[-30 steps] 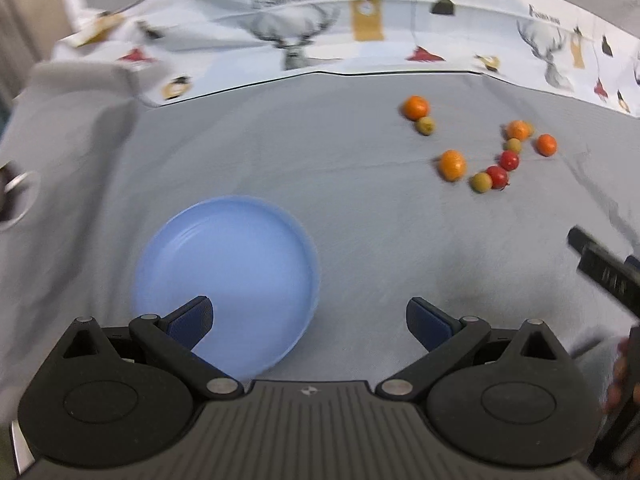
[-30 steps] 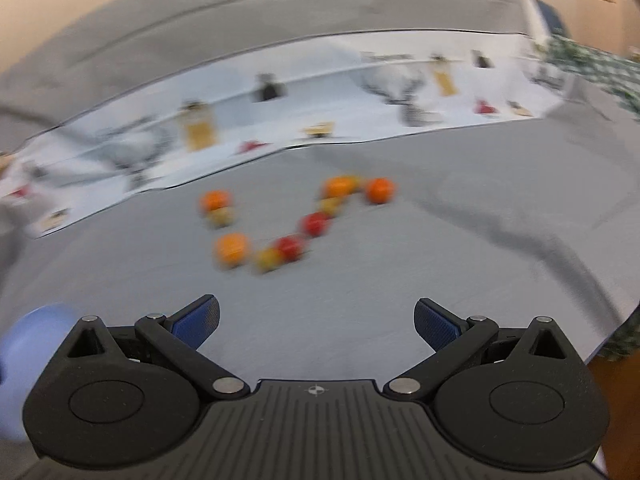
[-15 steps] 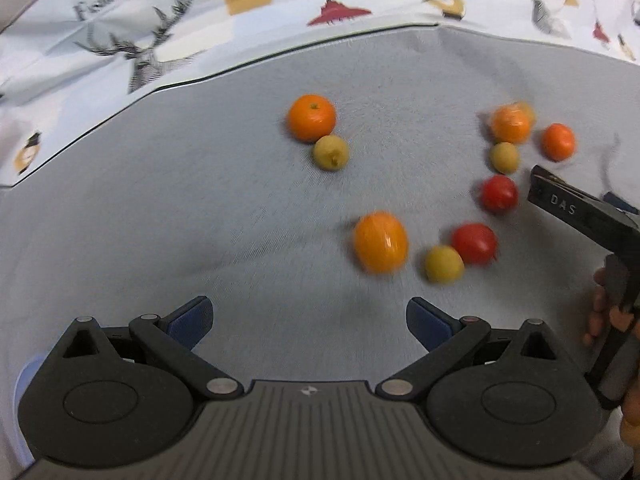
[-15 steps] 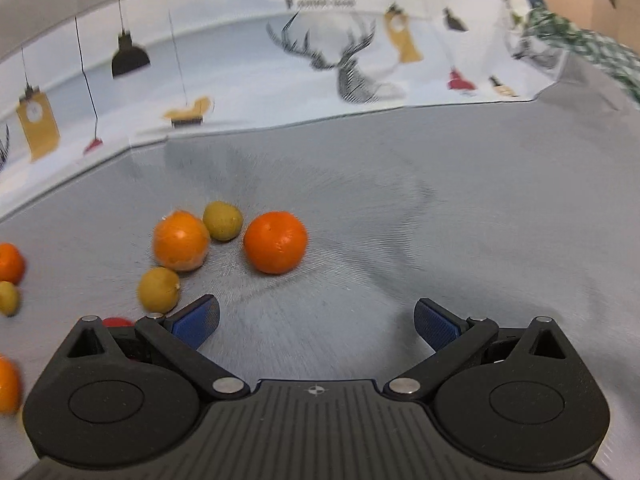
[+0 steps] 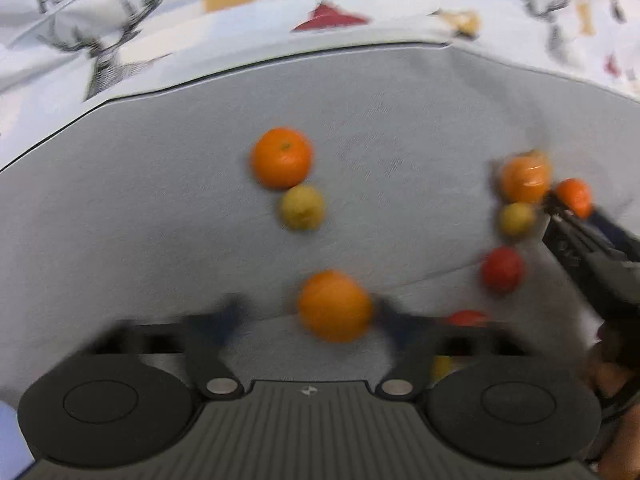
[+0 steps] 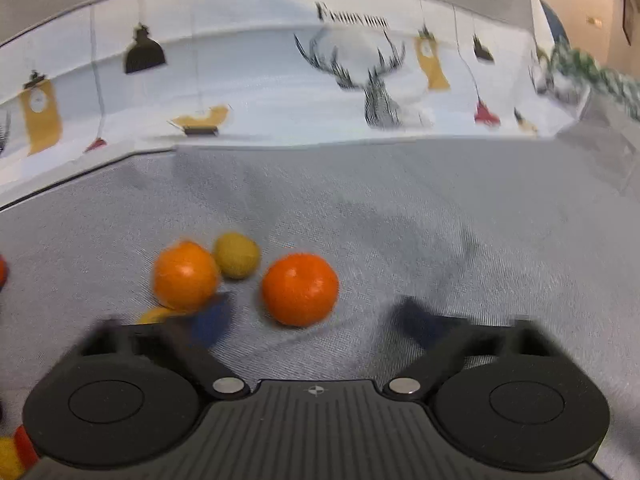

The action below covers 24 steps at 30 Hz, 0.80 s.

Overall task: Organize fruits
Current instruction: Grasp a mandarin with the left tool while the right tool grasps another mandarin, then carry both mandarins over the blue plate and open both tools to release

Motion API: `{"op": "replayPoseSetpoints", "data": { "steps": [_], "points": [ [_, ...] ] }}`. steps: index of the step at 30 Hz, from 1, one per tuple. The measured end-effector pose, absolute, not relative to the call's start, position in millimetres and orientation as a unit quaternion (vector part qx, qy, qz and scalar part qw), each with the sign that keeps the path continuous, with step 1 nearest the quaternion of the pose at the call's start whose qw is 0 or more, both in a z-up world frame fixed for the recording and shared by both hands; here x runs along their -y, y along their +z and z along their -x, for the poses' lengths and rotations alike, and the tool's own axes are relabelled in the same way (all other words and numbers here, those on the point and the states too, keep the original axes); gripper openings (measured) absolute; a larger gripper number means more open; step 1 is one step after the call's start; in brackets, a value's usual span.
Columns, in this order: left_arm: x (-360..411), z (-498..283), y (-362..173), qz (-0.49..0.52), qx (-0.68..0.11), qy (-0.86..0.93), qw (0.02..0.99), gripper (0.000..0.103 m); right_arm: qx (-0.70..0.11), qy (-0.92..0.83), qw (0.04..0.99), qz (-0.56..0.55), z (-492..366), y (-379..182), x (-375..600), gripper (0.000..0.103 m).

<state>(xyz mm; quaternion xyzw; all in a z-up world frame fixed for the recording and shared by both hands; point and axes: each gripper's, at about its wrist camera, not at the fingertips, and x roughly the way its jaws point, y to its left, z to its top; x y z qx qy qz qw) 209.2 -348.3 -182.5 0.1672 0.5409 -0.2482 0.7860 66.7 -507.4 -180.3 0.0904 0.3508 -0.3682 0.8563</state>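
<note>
Small fruits lie on a grey cloth. In the left wrist view my left gripper (image 5: 308,316) is open, its blurred fingers either side of an orange (image 5: 335,306). Beyond lie another orange (image 5: 281,157), a yellow-green fruit (image 5: 302,207), a red fruit (image 5: 502,270) and a cluster at right (image 5: 524,178). My right gripper (image 6: 316,316) is open around a deep orange fruit (image 6: 299,289); a lighter orange (image 6: 185,274) and a yellow-green fruit (image 6: 237,255) lie to its left. The right gripper also shows in the left wrist view (image 5: 584,240).
A white printed cloth with deer and lamps (image 6: 320,80) rises behind the grey surface. A sliver of the blue plate (image 5: 10,440) shows at the left wrist view's lower left. More red and yellow fruit (image 6: 12,452) sit at the right wrist view's lower left.
Both grippers have moved forward and down toward the fruit; the left fingers have narrowed toward the near orange, and the right fingers now flank the deep orange fruit. The plate has dropped out of view.
</note>
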Motion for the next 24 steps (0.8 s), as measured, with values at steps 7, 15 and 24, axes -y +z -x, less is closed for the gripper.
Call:
{"op": "replayPoseSetpoints", "data": {
  "steps": [7,15,24],
  "points": [
    [335,-197,-166,-0.150,-0.537,-0.247,0.792,0.040,-0.324,-0.393,0.855,-0.096,-55,-172,514,0.038],
    [244,-128,-89,-0.145,-0.510,-0.245,0.812,0.040,-0.271,-0.428,0.856,-0.099,-9,-114,493,0.038],
    [99,-43,-37,-0.127,-0.519,-0.189,0.824,0.039,-0.300,-0.205,0.924,-0.120,72,-17,306,0.038]
  ]
}}
